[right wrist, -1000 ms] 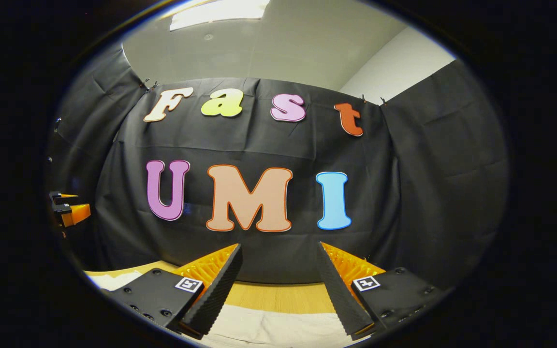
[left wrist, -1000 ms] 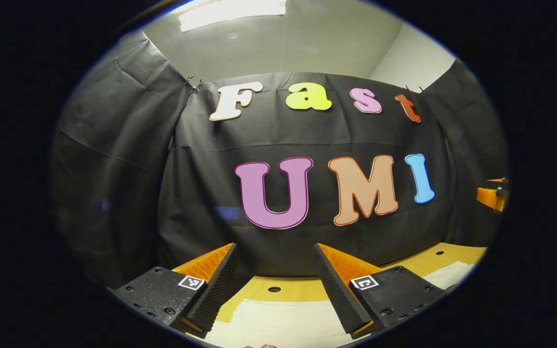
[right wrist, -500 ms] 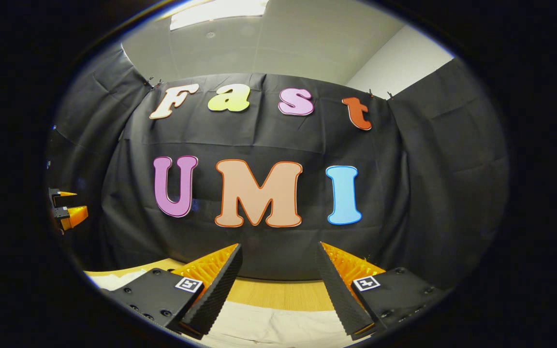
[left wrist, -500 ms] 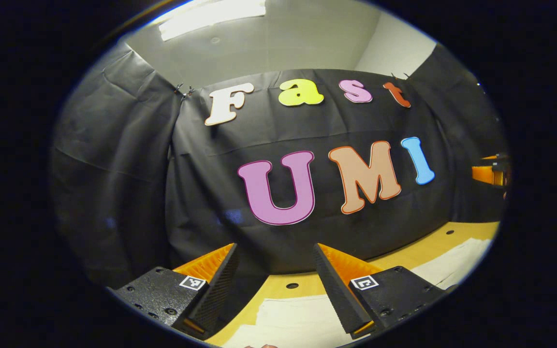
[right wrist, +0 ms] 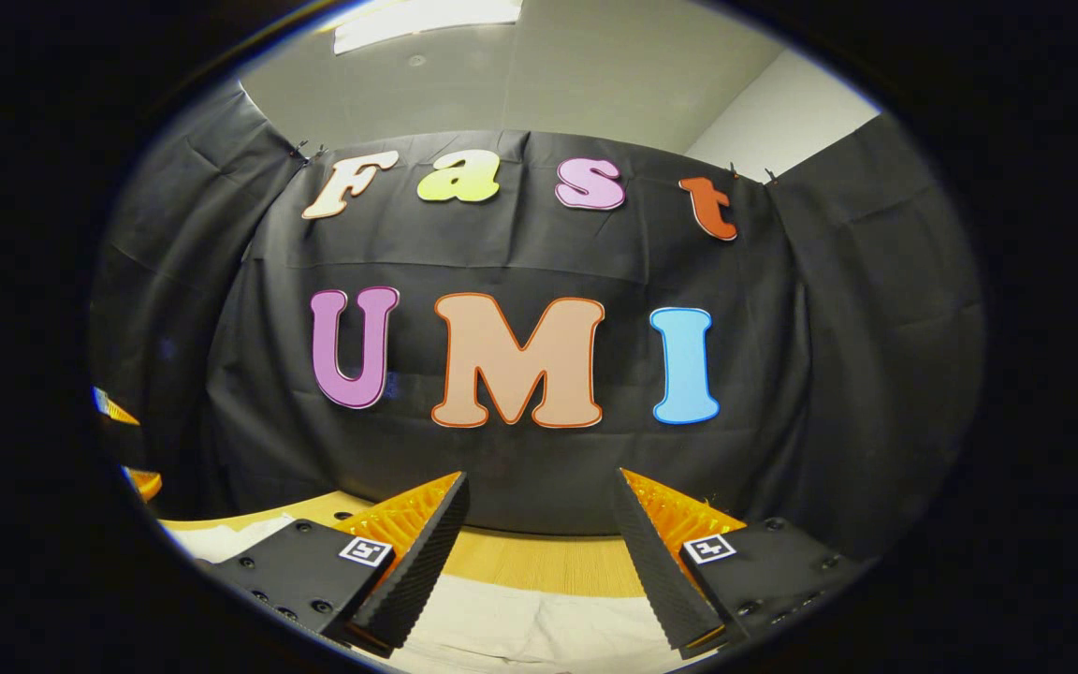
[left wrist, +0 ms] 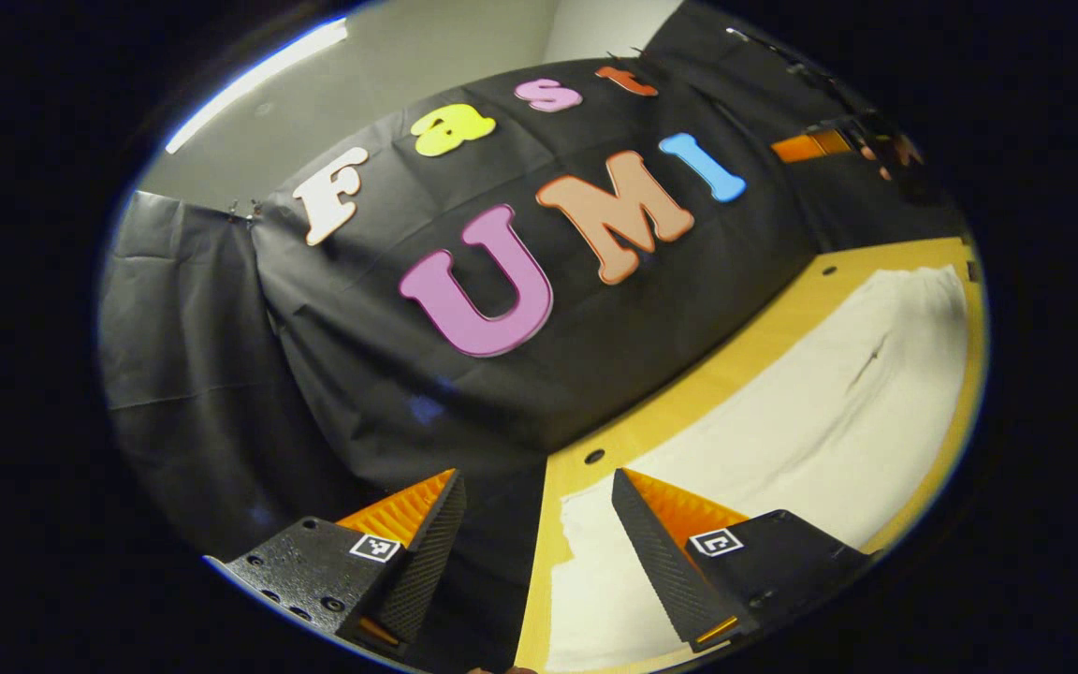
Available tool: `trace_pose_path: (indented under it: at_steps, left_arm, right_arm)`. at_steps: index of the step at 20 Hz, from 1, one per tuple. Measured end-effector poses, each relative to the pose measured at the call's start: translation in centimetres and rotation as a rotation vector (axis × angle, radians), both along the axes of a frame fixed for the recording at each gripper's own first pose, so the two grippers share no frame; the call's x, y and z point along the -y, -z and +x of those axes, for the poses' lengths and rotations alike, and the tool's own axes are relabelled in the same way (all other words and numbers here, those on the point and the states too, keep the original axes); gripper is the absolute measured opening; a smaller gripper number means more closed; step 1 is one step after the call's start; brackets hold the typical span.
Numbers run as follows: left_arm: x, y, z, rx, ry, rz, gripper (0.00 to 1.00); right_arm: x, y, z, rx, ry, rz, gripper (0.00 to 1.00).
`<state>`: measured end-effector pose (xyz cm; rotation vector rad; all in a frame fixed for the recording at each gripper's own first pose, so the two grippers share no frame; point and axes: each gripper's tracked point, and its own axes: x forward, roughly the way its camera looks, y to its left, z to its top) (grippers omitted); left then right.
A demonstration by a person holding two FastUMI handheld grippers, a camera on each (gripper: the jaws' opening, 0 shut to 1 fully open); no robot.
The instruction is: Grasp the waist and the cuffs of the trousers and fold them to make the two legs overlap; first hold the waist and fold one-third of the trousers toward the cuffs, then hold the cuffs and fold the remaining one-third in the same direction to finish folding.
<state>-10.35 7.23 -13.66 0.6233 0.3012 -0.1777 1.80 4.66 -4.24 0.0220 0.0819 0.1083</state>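
White trousers (left wrist: pixel 810 421) lie flat along the wooden table (left wrist: pixel 726 374) in the left gripper view, stretching from under my fingers toward the far right. My left gripper (left wrist: pixel 534 496) hangs open above the near end of the cloth, tilted, with nothing between its fingers. In the right gripper view a strip of the same white trousers (right wrist: pixel 520 627) lies on the table (right wrist: pixel 539 562) below my right gripper (right wrist: pixel 539 496), which is open and holds nothing. The right gripper (left wrist: pixel 820 145) also appears far off at the upper right of the left gripper view.
The black cloth wall (right wrist: pixel 520 243) stands close behind the table's far edge. Small round holes (left wrist: pixel 594 456) dot the tabletop near that edge. The left gripper (right wrist: pixel 127 449) shows at the left edge of the right gripper view.
The left gripper has rolled and swung left, so much more of the trousers and table now shows to its right. The right gripper has tipped down slightly.
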Motion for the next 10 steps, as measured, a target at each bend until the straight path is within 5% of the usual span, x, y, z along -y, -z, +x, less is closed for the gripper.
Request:
trace_pose_path:
  at_steps: [10]
  left_arm:
    - [-1.1, 12.6, -7.3, -0.348, 0.240, 0.296, 0.97]
  right_arm:
    - [2.0, 3.2, -0.7, -0.062, 0.009, -0.033, 0.97]
